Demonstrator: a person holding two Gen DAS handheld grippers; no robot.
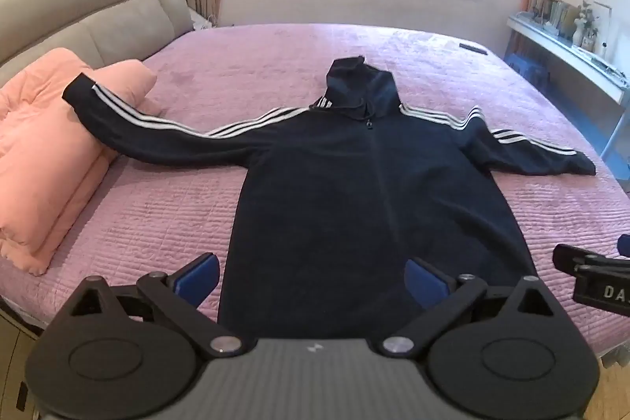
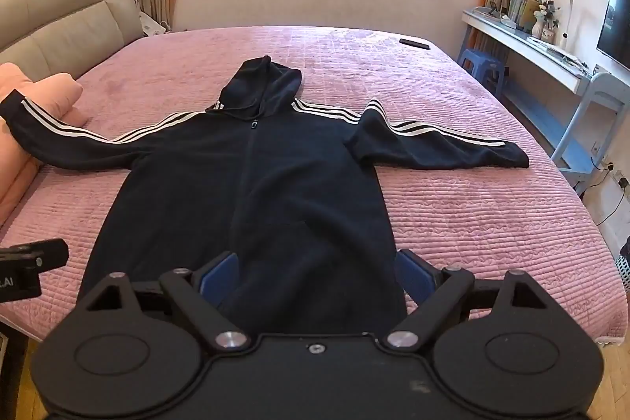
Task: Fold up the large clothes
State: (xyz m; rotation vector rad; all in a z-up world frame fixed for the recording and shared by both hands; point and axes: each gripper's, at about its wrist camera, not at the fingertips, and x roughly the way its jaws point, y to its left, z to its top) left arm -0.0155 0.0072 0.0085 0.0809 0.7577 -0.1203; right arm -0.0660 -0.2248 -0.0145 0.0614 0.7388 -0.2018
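- Lying flat and face up on a pink quilted bed [image 1: 165, 223], a dark navy hooded jacket [image 1: 354, 191] with white sleeve stripes is spread out, hood toward the window, hem toward the cameras.
- Left hand-held gripper [image 1: 313, 280]: its blue-padded fingers stand wide apart above the hem. In its view one pad shows over the bed cover just beside the jacket's left edge, the other over the dark cloth. Nothing is clamped.
- Right hand-held gripper [image 2: 317, 276]: its fingers also stand wide apart and grip nothing, framing the hem's right part, one pad over the cloth, the other at the jacket's right edge.
- Each hand-held gripper shows at the side edge of the other's view, so they sit side by side.
- Jacket's left sleeve [image 1: 157, 128] stretches out with its cuff resting on a folded pink duvet [image 1: 43, 144]; the right sleeve [image 2: 441, 144] lies on the bed, kinked near the shoulder.
- A small dark flat object [image 2: 414, 43] lies at the bed's far corner, well apart from the jacket.
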